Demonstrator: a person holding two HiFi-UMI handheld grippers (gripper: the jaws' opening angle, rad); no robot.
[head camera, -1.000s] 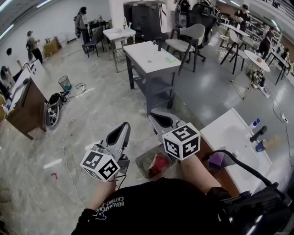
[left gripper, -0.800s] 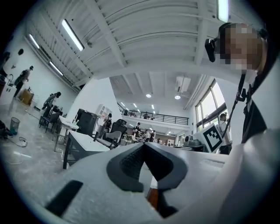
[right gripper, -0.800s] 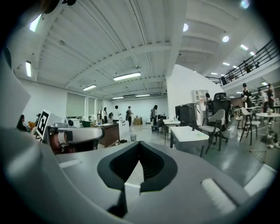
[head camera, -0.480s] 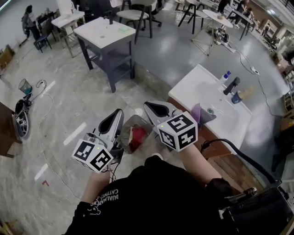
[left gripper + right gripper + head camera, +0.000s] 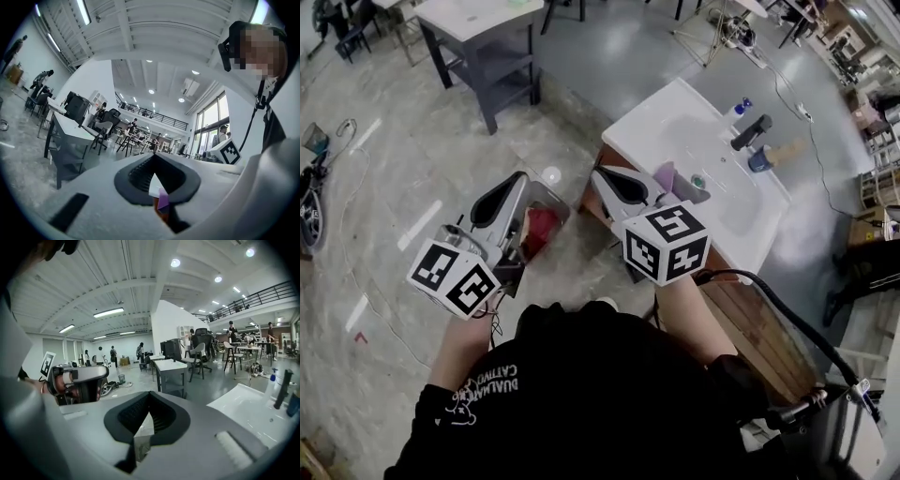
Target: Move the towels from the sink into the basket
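Observation:
A purple towel (image 5: pixel 669 177) lies at the near edge of the white sink (image 5: pixel 661 114); through the left gripper's jaws it shows as a sliver of purple towel (image 5: pixel 162 200). On the floor left of the sink stands the basket (image 5: pixel 551 200) with a red towel (image 5: pixel 539 231) in it. My left gripper (image 5: pixel 517 179) hangs over the basket, jaws together and empty. My right gripper (image 5: pixel 599 174) is held by the sink's near corner, a short way left of the purple towel, shut on nothing. Its own view shows the sink (image 5: pixel 243 401) to the right.
A dark faucet (image 5: pixel 750 131), a blue bottle (image 5: pixel 741 106) and a brush (image 5: pixel 764 155) stand at the sink's far side. The sink sits on a wooden cabinet (image 5: pixel 750 319). A grey table (image 5: pixel 483 37) stands beyond; cables trail over the floor at left.
The view has swung towards the sink. Both grippers have come down and across to it, both still shut. The basket now lies under the left gripper.

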